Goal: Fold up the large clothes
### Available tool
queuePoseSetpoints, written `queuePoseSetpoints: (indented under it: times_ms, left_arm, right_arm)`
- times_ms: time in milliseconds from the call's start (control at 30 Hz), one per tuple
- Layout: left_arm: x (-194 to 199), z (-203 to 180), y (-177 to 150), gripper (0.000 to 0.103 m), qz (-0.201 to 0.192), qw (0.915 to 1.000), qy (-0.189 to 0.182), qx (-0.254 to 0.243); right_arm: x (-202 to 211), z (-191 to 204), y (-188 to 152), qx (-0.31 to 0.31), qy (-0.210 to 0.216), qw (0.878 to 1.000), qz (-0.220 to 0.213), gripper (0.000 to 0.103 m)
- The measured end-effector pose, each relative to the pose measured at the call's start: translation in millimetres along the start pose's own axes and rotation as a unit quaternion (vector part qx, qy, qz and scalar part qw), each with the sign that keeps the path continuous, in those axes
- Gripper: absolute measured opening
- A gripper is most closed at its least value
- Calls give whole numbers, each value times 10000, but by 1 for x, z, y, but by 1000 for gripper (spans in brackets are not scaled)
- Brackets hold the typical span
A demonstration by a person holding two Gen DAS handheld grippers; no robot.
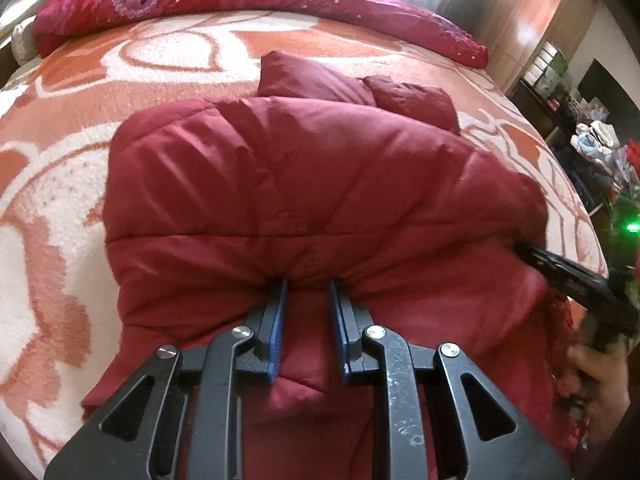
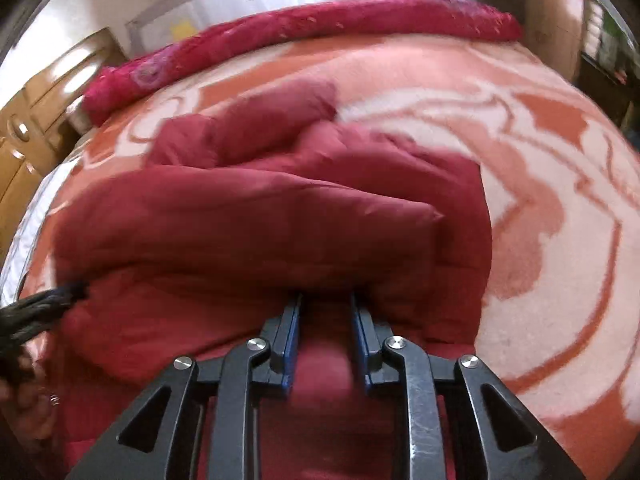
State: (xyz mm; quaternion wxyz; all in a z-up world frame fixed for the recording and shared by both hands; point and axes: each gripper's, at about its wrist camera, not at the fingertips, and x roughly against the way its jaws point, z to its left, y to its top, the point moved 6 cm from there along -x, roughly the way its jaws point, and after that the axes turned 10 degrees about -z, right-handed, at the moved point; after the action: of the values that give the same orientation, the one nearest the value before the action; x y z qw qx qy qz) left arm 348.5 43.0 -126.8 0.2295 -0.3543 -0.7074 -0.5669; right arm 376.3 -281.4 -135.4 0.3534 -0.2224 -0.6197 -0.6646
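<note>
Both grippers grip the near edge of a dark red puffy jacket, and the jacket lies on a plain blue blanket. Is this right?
Not quite. The blanket is not plain blue: it is orange and white with a large swirling pattern, as the left wrist view shows. The rest holds: the left gripper and the right gripper each grip the near edge of the dark red puffy jacket.

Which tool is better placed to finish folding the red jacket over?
Neither clearly. The left tool and right tool each pinch a bunch of the jacket along its lifted near edge, side by side, so both should probably carry it forward together.
</note>
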Motion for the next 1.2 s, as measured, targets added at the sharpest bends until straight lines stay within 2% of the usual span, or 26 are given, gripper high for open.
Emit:
queuePoseSetpoints:
  times_ms: [100,167,233,300,433,467,567,600,667,700,800,933,1200]
  left_arm:
    - [20,2,6,19,-304,9995,-38,54]
    - [24,11,9,19,-373,9991,22,199]
    - [14,22,5,19,-183,9991,258,295]
    - [-7,33,-4,18,164,9987,199,436]
    - [-13,34,-5,18,231,9987,249,379]
    - [-14,33,-5,18,237,9987,293,329]
    - [-15,31,-7,18,223,9987,365,272]
    - [-15,31,-7,18,219,9987,369,286]
    - [-14,31,-7,18,216,9987,365,297]
    - [-14,31,-7,18,216,9987,354,288]
    - [-13,31,-8,18,222,9989,330,246]
    - [-8,35,-10,18,273,9984,274,402]
    - [-7,35,-12,18,411,9976,513,220]
  right_arm:
    - [1,-7,-1,-172,94,9998,-36,21]
    - [2,-9,-1,-157,132,9998,-42,21]
    - [3,-13,-2,-174,161,9997,-39,21]
    - [6,-12,-3,-213,177,9996,-11,20]
    - [21,-9,3,-214,-68,9997,-5,19]
    - [25,-7,6,-197,-53,9998,-71,25]
    - [43,7,13,12,146,9992,-361,26]
    - [42,9,13,84,124,9994,-323,24]
    - [24,0,2,204,-116,9997,37,23]
    - [16,-6,-4,157,-85,9998,122,19]
    - [8,-18,-8,-63,163,9998,44,18]
    - [7,-17,-10,-1,144,9999,-5,17]
    - [8,-17,-11,-116,213,9997,48,17]
